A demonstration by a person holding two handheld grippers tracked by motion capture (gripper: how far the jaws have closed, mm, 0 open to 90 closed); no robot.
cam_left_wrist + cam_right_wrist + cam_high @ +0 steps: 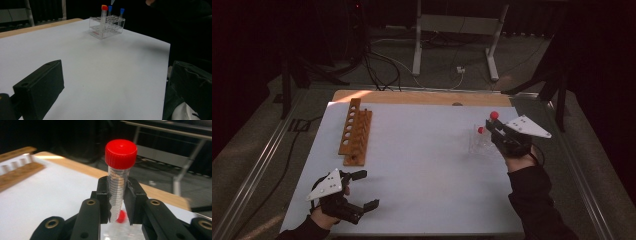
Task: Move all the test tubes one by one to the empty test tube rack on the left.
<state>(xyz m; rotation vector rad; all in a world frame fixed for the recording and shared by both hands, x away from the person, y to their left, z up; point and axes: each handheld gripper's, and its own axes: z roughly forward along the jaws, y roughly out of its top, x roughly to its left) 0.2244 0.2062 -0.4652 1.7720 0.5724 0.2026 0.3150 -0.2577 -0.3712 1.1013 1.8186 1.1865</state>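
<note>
My right gripper (493,125) is shut on a clear graduated tube with a red cap (494,115), lifted above the clear plastic rack (478,143) at the right of the table. In the right gripper view the tube (120,170) stands upright between the pads of the right gripper (119,201), and another red cap (121,216) shows below it. One red-capped tube (481,130) stays in the rack. My left gripper (366,189) rests open near the front left edge, holding nothing. In the left gripper view the clear rack (106,27) carries a red-capped tube (104,15) and two blue-capped tubes (121,12).
A wooden tube rack (355,133) with a row of holes lies at the left of the white table sheet (422,165). A strip of the wooden tabletop (412,97) runs along the far edge. Beyond it are cables and a metal stand (455,25) on the floor.
</note>
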